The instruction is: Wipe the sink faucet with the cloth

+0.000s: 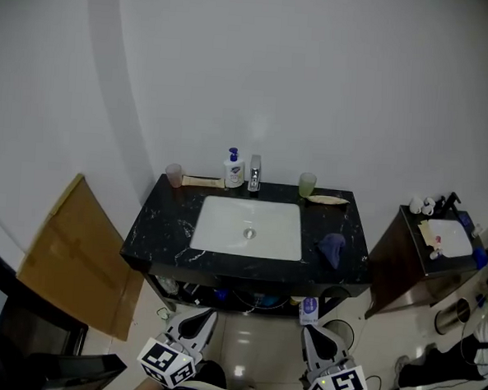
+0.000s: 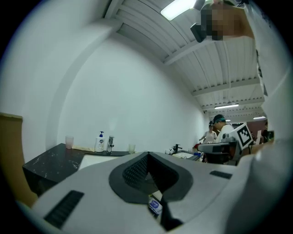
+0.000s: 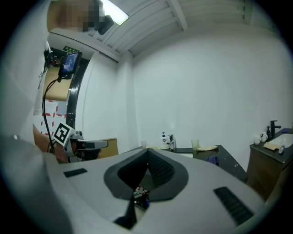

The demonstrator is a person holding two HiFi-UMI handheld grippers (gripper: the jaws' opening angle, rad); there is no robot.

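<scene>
From the head view we look down on a black marbled countertop (image 1: 164,226) with a white sink (image 1: 225,230) set into it. The faucet (image 1: 254,172) stands upright at the back edge, against the wall. A soap bottle (image 1: 234,169) stands just to its left, a pink cup (image 1: 174,175) sits at the far left corner, and a green cup (image 1: 307,184) stands to the right of the faucet. The cloth (image 1: 333,247) lies bunched, dark blue, on the counter just right of the sink, and neither tool touches it. The left gripper (image 1: 206,315) and right gripper (image 1: 311,329) hang side by side low in the frame, short of the counter's front edge and well apart from the faucet. A cardboard sheet (image 1: 75,254) leans at the left, and a side cabinet (image 1: 401,257) stands to the right. In the left gripper view, the left gripper (image 2: 148,154) has its two tips pressed together with nothing between them. Beyond them we see the pink cup (image 2: 69,141), the soap bottle (image 2: 99,142) and the faucet (image 2: 110,144) in a row along the far wall. We cannot make out the cloth in this view. In the right gripper view, the right gripper (image 3: 147,151) likewise has its tips meeting and holds nothing. Past them stand the soap bottle (image 3: 163,141) and the faucet (image 3: 171,141), with the cloth (image 3: 212,160) a dark heap on the counter to the right. The left gripper (image 3: 89,145) shows off to the side.
</scene>
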